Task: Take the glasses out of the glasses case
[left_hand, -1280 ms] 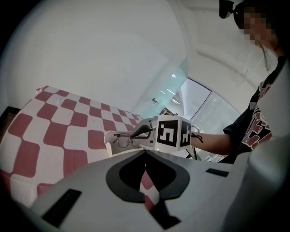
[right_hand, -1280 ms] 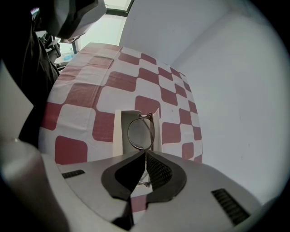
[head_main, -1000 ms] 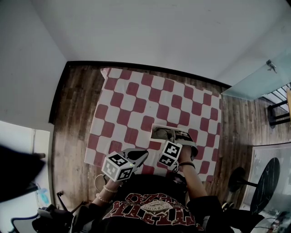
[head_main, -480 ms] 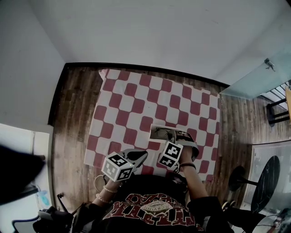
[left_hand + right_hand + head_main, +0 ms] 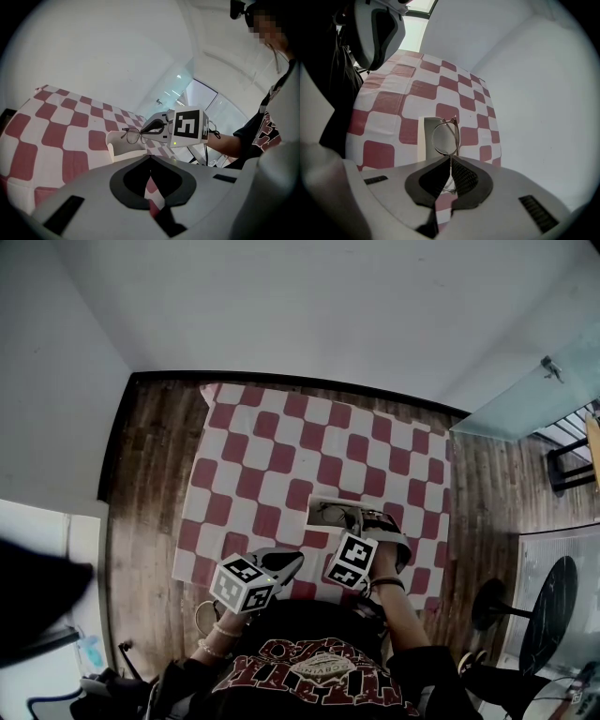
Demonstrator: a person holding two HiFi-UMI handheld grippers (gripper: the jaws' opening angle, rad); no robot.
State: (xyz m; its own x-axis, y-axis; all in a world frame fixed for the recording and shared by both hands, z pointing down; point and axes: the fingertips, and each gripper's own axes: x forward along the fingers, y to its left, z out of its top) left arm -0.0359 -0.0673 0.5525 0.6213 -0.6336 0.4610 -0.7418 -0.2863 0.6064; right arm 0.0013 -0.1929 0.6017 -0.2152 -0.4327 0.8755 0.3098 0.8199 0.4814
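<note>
A white glasses case [image 5: 328, 514] lies open on the checkered cloth [image 5: 272, 442], near its front edge. My right gripper [image 5: 356, 521] hovers just over the case and is shut on a pair of thin round-lens glasses [image 5: 446, 137]. The glasses are lifted above the case [image 5: 424, 137], one lens sticking out past the right gripper [image 5: 450, 159]. In the left gripper view the glasses [image 5: 132, 136] hang from the right gripper [image 5: 157, 126] over the case [image 5: 123, 146]. My left gripper [image 5: 296, 559] sits to the case's front left, shut on nothing, its tips [image 5: 150, 159] meeting.
The red-and-white cloth covers a wooden table [image 5: 150, 484] set against a white wall. The left gripper [image 5: 379, 28] shows at the upper left of the right gripper view. The person's torso [image 5: 319, 667] is at the table's front edge.
</note>
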